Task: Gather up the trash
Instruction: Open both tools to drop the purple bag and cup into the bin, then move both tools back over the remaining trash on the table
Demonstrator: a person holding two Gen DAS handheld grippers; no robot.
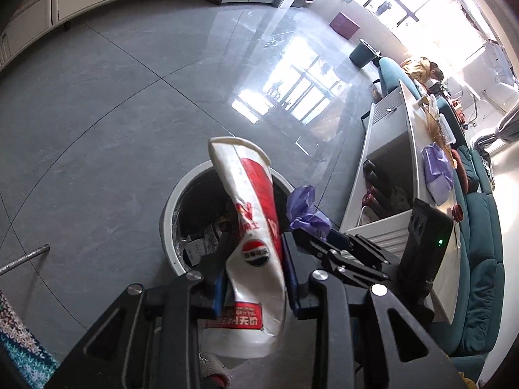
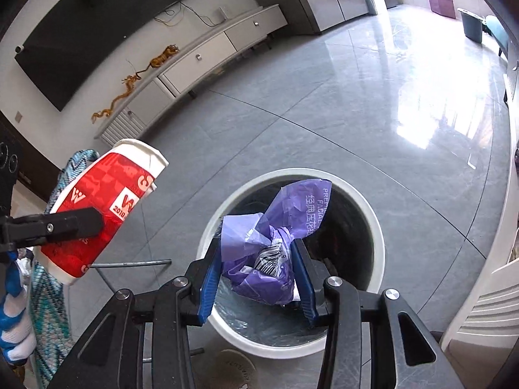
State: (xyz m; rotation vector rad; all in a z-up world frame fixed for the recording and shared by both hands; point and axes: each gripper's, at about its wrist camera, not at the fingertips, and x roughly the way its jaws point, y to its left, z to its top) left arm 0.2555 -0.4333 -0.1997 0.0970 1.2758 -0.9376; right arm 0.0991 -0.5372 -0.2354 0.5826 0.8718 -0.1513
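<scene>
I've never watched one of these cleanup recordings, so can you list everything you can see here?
paper cup: one, red and white, crushed, clamped in left gripper beside the bin
wrapper: one, purple, crumpled, clamped in right gripper over the bin
trash bin: one, white rim, on the floor, holds trash
floor: grey tiles
TV cabinet: one, white, along the wall
TV: one, black, on the wall
sofa: one, teal, right edge
left gripper: black, blue pads
right gripper: black, blue pads

Black tool (image 2: 256, 278) frames, blue pads, silver bolts; blue-white glove (image 2: 13, 324).
</scene>
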